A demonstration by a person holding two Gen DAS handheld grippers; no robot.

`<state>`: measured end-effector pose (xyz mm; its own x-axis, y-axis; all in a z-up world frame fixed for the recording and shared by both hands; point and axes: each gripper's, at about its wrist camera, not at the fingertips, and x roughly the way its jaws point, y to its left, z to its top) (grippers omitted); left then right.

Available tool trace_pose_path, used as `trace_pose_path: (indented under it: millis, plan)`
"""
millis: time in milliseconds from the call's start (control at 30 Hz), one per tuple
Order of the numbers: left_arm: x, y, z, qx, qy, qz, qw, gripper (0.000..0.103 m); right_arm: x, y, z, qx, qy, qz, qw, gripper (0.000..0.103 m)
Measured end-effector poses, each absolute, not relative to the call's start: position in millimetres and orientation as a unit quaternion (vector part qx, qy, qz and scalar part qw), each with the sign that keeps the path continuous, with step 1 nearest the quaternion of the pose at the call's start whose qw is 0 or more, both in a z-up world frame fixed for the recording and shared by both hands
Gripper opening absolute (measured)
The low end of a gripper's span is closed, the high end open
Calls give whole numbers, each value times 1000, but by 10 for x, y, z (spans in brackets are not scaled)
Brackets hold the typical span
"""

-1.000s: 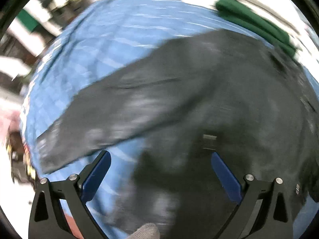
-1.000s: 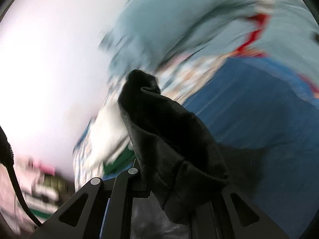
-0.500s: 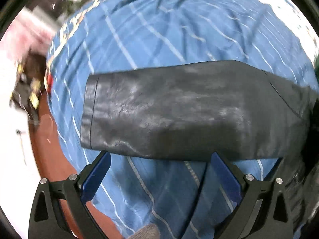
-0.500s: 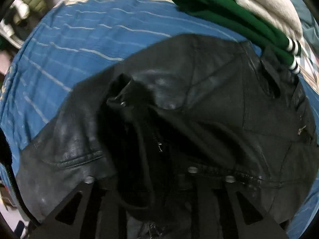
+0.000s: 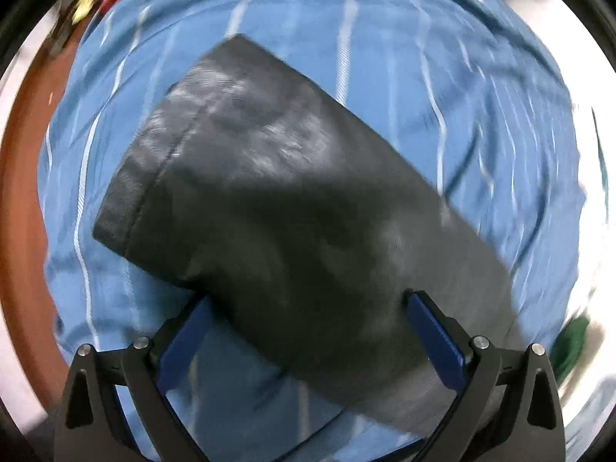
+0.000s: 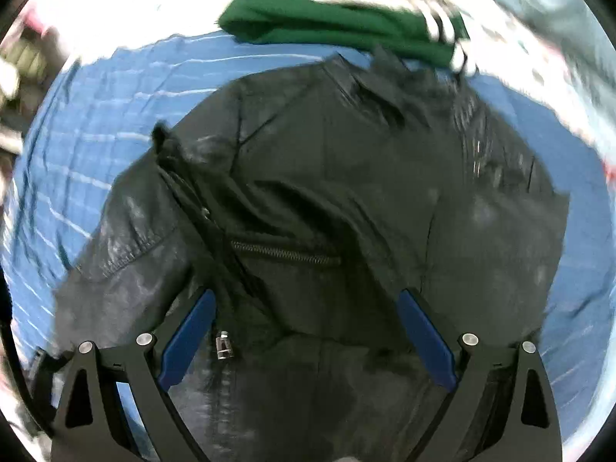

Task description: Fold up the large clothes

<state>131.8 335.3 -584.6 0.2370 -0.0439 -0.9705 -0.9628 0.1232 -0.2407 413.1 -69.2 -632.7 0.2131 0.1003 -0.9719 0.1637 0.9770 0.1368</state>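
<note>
Both tongs gape wide and hold nothing — the left tongs [image 5: 308,331] over the black leather jacket's sleeve [image 5: 292,208], the right tongs [image 6: 304,327] over its zipped body [image 6: 327,200] — spread on a blue striped sheet [image 5: 442,88] beside a green garment [image 6: 331,27].

Bare blue white-striped bedsheet [image 5: 404,61] lies open beyond and on both sides of the flat black leather sleeve [image 5: 277,200]; the spread black leather jacket body [image 6: 346,192] fills the middle; a folded green knitted garment [image 6: 331,27] blocks its far edge, apparently touching the collar.
</note>
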Motion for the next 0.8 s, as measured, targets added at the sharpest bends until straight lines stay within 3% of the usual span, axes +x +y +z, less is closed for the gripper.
trace_pose_path:
  millis: [33, 100, 167, 233, 467, 800]
  plan:
    - [1322, 3432, -5837, -542, 462, 399, 578, 100, 4137, -767, -6322, 153, 620, -1, 769, 97]
    - [1361, 3568, -5794, -534, 453, 402, 590, 85, 4153, -799, -6343, 252, 611, 73, 747, 97]
    - [1452, 3713, -5752, -505, 458, 402, 611, 38, 4172, -745, -6390, 311, 612, 129, 715, 97]
    - [1623, 3868, -5712, -479, 468, 387, 634, 10, 4171, -712, -6388, 291, 616, 108, 724, 97]
    - [2130, 3951, -5196, -388, 462, 367, 708, 6, 4121, -382, -6527, -53, 635, -98, 765, 97]
    - [2556, 2893, -4145, -164, 419, 296, 843, 5, 3994, -535, -6598, -27, 637, -150, 756, 97]
